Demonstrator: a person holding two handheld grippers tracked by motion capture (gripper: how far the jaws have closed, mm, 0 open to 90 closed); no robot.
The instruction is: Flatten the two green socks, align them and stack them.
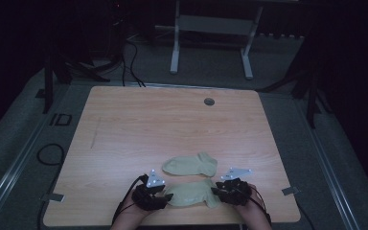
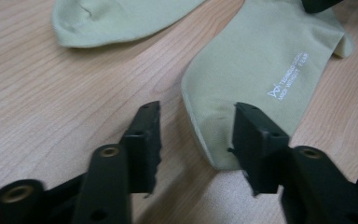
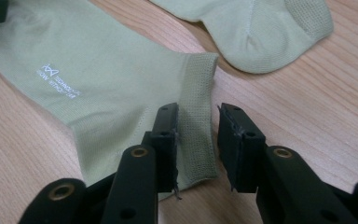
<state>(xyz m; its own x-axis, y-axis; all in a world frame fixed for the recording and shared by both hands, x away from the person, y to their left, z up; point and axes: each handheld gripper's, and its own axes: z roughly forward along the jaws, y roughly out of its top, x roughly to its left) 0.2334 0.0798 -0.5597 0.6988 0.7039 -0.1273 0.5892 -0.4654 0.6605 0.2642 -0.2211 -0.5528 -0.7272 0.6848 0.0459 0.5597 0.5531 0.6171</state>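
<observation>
Left gripper [image 2: 196, 140] stood spread, jaws straddling the toe end of the near sock [image 2: 265, 70] at lower centre of its frame, apparently set to pinch that end. Right gripper [image 3: 196, 140] was likewise parted, the ribbed cuff [image 3: 196, 116] lying between its jaws, not yet pinched as far as the view allowed. Holding both ends would let the sock be lifted flat. Count: two pale green socks, the far sock [image 1: 190, 164] just above the near one at lower centre of the table [image 1: 124, 120]; two grippers.

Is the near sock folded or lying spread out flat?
Spread flat. The near sock lies full length on the table, toe between the left gripper's open jaws, cuff between the right gripper's.
</observation>
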